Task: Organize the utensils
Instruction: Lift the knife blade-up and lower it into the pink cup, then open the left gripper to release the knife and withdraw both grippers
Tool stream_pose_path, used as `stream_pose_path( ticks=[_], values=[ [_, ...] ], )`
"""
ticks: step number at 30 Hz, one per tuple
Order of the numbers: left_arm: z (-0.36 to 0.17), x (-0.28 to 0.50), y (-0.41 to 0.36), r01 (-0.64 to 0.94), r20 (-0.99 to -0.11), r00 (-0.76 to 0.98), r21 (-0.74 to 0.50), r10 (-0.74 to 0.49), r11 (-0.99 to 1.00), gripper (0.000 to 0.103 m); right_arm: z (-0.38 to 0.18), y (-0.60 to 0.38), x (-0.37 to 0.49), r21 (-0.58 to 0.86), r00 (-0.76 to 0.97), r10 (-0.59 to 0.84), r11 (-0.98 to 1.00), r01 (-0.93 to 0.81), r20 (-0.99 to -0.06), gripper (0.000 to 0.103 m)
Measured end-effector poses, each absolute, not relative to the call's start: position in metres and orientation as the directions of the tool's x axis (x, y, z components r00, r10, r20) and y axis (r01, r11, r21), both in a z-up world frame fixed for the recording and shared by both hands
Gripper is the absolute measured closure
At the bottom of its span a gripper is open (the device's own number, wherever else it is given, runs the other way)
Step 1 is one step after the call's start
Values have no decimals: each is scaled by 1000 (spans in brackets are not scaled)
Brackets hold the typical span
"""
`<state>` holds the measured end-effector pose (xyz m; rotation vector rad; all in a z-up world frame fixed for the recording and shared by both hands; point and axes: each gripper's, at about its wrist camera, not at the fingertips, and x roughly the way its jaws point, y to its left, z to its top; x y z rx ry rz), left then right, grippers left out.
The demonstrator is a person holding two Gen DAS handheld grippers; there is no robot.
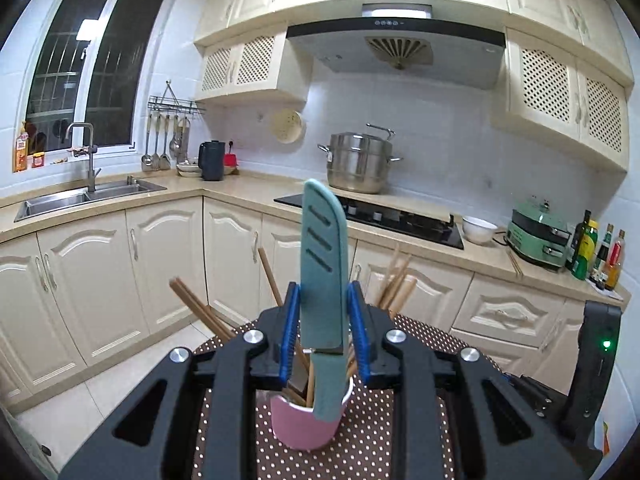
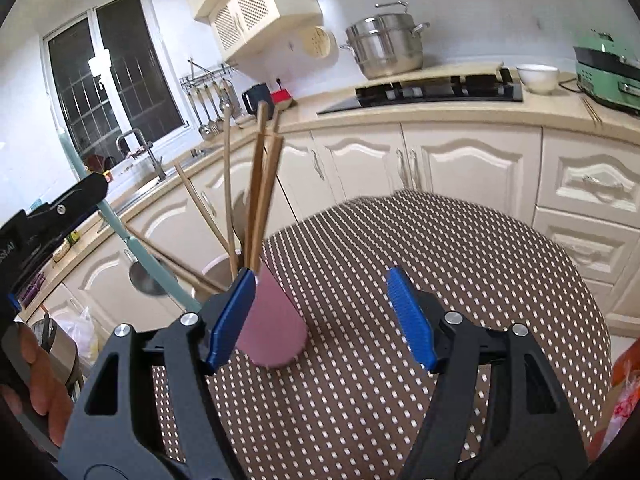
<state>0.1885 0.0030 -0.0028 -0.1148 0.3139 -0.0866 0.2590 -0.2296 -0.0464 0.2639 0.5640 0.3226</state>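
My left gripper (image 1: pixel 323 292) is shut on a teal sheathed knife (image 1: pixel 322 248), which stands upright with its blade end up. The knife's handle (image 1: pixel 328 392) hangs down in front of a pink cup (image 1: pixel 304 424) holding several wooden chopsticks (image 1: pixel 200 308). In the right wrist view the same left gripper (image 2: pixel 60 208) carries the knife (image 2: pixel 132 240) at a slant, its handle end low beside the cup (image 2: pixel 272 328). My right gripper (image 2: pixel 324 312) is open. Its left pad lies next to the cup's side and its right pad is far off, above the dotted tablecloth (image 2: pixel 440 260).
The round table's brown dotted cloth (image 1: pixel 420 344) drops off to a tiled floor on the left. A black device with a green light (image 1: pixel 600 344) stands at the table's right. An orange bag (image 2: pixel 620 392) lies at the right edge. Counter, hob and steel pot (image 1: pixel 358 164) are behind.
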Motion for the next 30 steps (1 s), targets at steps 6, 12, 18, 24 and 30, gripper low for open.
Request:
stream_pose_path(
  ticks=[6, 12, 18, 24, 30],
  values=[
    [6, 189, 9, 65, -259, 960, -158, -105, 985, 79, -40, -219, 270, 333, 795, 391, 908, -252, -463, 34],
    [-12, 207, 6, 61, -284, 954, -135, -98, 989, 79, -41, -212, 275, 338, 790, 404, 903, -264, -461, 34],
    [-36, 222, 6, 38, -350, 933, -127, -81, 991, 79, -43, -214, 274, 334, 792, 396, 907, -258, -465, 34],
    [-44, 222, 6, 44, -374, 924, -116, -85, 992, 78, -42, -215, 267, 332, 799, 386, 910, -248, -461, 33],
    [-56, 232, 1, 54, -443, 892, -86, -87, 995, 78, -36, -216, 260, 330, 807, 382, 911, -247, -451, 33]
  ],
)
